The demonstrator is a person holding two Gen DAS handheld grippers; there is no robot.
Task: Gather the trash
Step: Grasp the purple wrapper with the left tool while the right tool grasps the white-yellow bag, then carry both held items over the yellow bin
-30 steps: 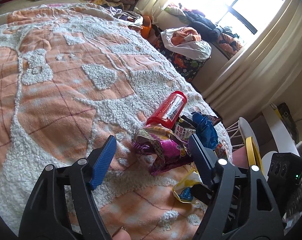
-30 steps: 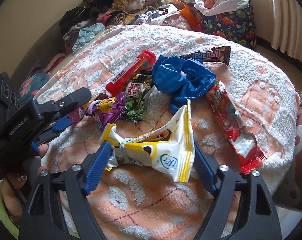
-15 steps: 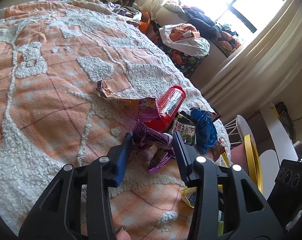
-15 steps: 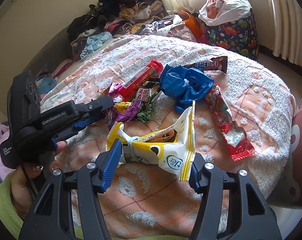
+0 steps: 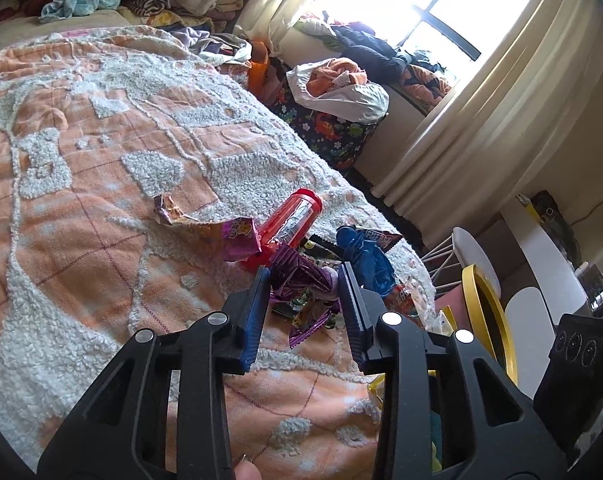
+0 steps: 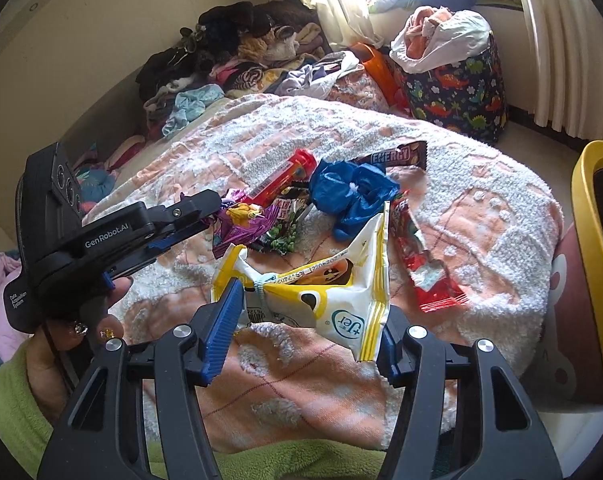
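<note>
1. Your left gripper [image 5: 304, 280] has just been closing, and its fingers [image 5: 257, 300] now pinch the crumpled purple wrapper [image 5: 301, 276], whose long tail trails off to the left across the bed [image 5: 101, 200].
2. In the right wrist view that same gripper [image 6: 205, 216] reaches in from the left, held by your hand [image 6: 81, 320] in a green sleeve [image 6: 5, 400], with the purple wrapper [image 6: 241, 228] bunched at its tip.
3. Your right gripper [image 6: 305, 312] has the yellow-and-white snack bag [image 6: 333, 300] between its fingers [image 6: 225, 320]. The bag hangs above the orange and white bedspread [image 6: 481, 216], squeezed at both ends, so the grasp is firm.
4. The rest of the trash lies in a heap on the bed just beyond the bag: a red tube [image 6: 285, 180], a crumpled blue plastic bag [image 6: 353, 192], a brown energy bar wrapper [image 6: 397, 156], a red snack wrapper [image 6: 421, 264] and a green-printed wrapper [image 6: 285, 236].
5. The red tube [image 5: 289, 228] lies just behind the purple wrapper in the left wrist view, with the blue bag [image 5: 365, 256] to its right.
6. A yellow-rimmed bin [image 6: 597, 240] stands off the right edge of the bed.
</note>
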